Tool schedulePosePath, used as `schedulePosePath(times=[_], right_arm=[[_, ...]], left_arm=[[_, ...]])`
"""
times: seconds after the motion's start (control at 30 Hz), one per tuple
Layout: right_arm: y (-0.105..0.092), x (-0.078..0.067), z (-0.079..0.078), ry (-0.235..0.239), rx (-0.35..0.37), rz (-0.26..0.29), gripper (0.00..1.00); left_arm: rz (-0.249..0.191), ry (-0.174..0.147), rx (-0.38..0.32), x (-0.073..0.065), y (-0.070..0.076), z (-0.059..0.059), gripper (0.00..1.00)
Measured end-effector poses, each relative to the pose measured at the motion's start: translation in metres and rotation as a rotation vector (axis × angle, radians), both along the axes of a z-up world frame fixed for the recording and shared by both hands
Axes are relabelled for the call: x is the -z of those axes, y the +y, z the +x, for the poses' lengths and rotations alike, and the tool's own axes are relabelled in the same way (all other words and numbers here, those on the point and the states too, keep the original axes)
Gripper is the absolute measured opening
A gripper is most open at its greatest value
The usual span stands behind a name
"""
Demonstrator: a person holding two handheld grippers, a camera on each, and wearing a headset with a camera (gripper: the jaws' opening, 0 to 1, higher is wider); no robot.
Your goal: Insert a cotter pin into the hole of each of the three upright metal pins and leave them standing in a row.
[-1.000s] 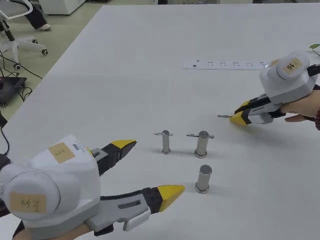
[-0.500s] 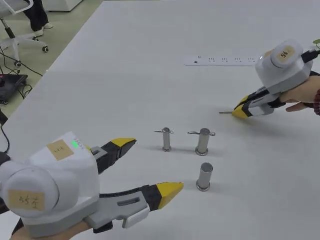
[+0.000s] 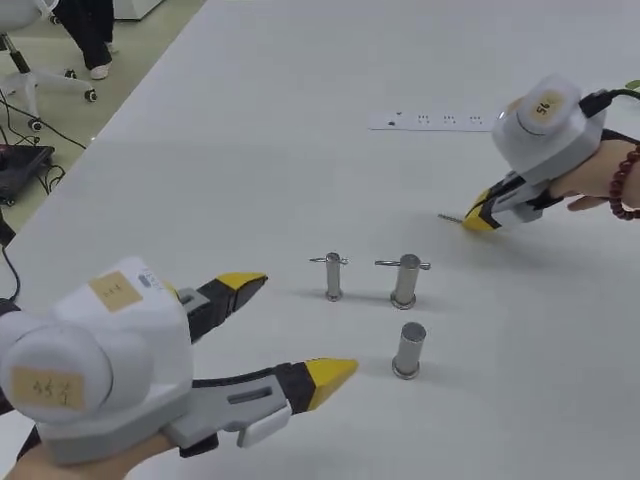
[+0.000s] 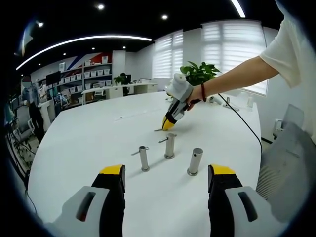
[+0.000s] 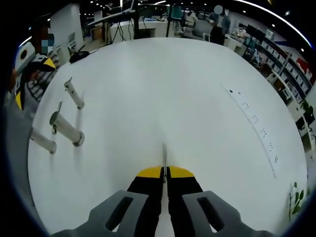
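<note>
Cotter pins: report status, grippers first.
Right gripper shut on cotter pin. Left gripper open, empty. Two metal pins fitted, front metal pin bare. Nothing blocking it.

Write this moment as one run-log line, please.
right gripper: shut on cotter pin | left gripper: open | rear-left metal pin, rear-right metal pin: cottered | front metal pin: no cotter

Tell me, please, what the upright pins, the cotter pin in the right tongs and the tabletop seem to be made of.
The upright pins look like bare metal, probably steel: grey, smooth, with a dull sheen. The cotter pin in the right tongs seems thin silvery metal wire. The tabletop is matte white, perhaps laminate; its look leaves that open.
</note>
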State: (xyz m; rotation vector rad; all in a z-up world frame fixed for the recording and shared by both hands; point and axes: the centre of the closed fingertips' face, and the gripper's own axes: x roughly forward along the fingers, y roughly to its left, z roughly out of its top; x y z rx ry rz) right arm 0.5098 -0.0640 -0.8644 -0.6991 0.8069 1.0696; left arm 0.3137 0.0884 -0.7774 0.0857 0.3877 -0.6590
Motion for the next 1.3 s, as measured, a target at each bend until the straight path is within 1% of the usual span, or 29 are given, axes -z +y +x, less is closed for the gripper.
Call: schedulePosePath(times=[0.17,0.37,0.4,0.43,0.47,0.6,0.67,0.7,0.73,0.8,0.83,0.93,1.0,1.03,1.13,1.17,1.2,1.23,1.27,1.3], right_arm=[[0.007,-0.005,0.001,-0.021,-0.013,0.011,0.01],[0.013,-0.021,0.002,-0.062,-0.024,0.036,0.01],[0.013,-0.022,0.001,-0.065,-0.026,0.037,0.01],[0.013,-0.025,0.0,-0.081,-0.036,0.033,0.01],[0.013,-0.026,0.0,-0.085,-0.039,0.033,0.01],[0.019,-0.046,-0.005,-0.131,-0.052,0.067,0.01],[0.022,-0.057,-0.009,-0.158,-0.066,0.082,0.01],[0.025,-0.064,-0.012,-0.176,-0.077,0.101,0.01],[0.027,-0.068,-0.015,-0.184,-0.083,0.109,0.01],[0.03,-0.078,-0.021,-0.21,-0.106,0.117,0.01],[0.03,-0.077,-0.016,-0.217,-0.115,0.12,0.01],[0.037,-0.088,-0.025,-0.25,-0.156,0.127,0.01],[0.04,-0.09,-0.026,-0.268,-0.18,0.129,0.01],[0.043,-0.095,-0.034,-0.281,-0.198,0.127,0.01],[0.049,-0.1,-0.04,-0.309,-0.239,0.129,0.01],[0.052,-0.105,-0.048,-0.327,-0.261,0.121,0.01],[0.053,-0.106,-0.05,-0.332,-0.266,0.12,0.01],[0.056,-0.109,-0.058,-0.34,-0.28,0.121,0.01],[0.058,-0.111,-0.063,-0.347,-0.293,0.122,0.01],[0.061,-0.114,-0.07,-0.36,-0.312,0.118,0.02]], left_arm=[[0.0,-0.001,-0.005,-0.001,0.002,0.001,0.67],[-0.006,0.001,-0.015,-0.003,0.004,0.001,0.65],[-0.006,0.001,-0.015,-0.004,0.004,0.002,0.65],[-0.005,-0.001,-0.015,-0.005,0.004,0.002,0.65],[-0.002,-0.005,-0.014,-0.006,0.005,0.003,0.65],[0.006,-0.016,-0.01,-0.013,0.006,0.006,0.62],[0.0,-0.017,-0.008,-0.016,0.006,0.008,0.61],[-0.005,-0.018,-0.005,-0.018,0.005,0.009,0.61],[-0.01,-0.018,-0.004,-0.019,0.004,0.01,0.6],[-0.018,-0.016,-0.001,-0.021,0.003,0.013,0.58],[-0.021,-0.014,0.002,-0.022,0.002,0.014,0.57],[-0.026,-0.008,0.016,-0.024,-0.002,0.017,0.54],[-0.037,-0.005,0.027,-0.026,-0.006,0.018,0.52],[-0.041,-0.002,0.034,-0.027,-0.008,0.019,0.51],[-0.039,0.006,0.05,-0.028,-0.012,0.021,0.48],[-0.039,0.006,0.053,-0.029,-0.014,0.022,0.47],[-0.039,0.007,0.061,-0.03,-0.015,0.023,0.45],[-0.04,0.009,0.063,-0.031,-0.017,0.024,0.44],[-0.045,0.01,0.068,-0.032,-0.018,0.024,0.43],[-0.05,0.013,0.071,-0.033,-0.02,0.024,0.42]])
